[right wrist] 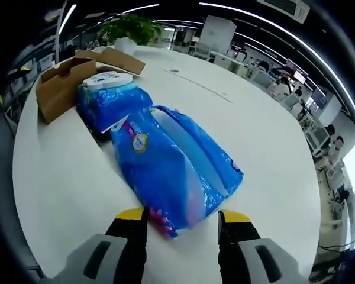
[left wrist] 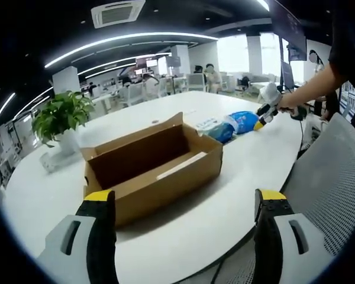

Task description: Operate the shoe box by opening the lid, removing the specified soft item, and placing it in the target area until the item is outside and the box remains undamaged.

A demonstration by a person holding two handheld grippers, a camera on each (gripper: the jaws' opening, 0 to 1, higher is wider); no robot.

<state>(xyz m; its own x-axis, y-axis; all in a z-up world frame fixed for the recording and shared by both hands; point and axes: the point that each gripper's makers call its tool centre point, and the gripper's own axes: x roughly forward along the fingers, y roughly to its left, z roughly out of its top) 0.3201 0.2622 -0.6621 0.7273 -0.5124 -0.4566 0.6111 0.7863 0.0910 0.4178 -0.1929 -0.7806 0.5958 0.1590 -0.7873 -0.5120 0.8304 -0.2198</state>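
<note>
The left gripper (left wrist: 185,222) hangs with fingers wide apart, touching nothing, before the open shoe box (left wrist: 151,165) near the table (left wrist: 242,177) edge. The right gripper (right wrist: 183,220) has its fingers around the blue soft pack (right wrist: 174,165) end, lying on the table beside the box; whether they press it I cannot tell.

Bright, even light pours from the ceiling strips (left wrist: 106,47) and blown-out windows (left wrist: 234,53); shadows stay soft, and fisheye bending curves everything at the edges.

Open box (left wrist: 151,168), blue pack (right wrist: 174,165) outside
</note>
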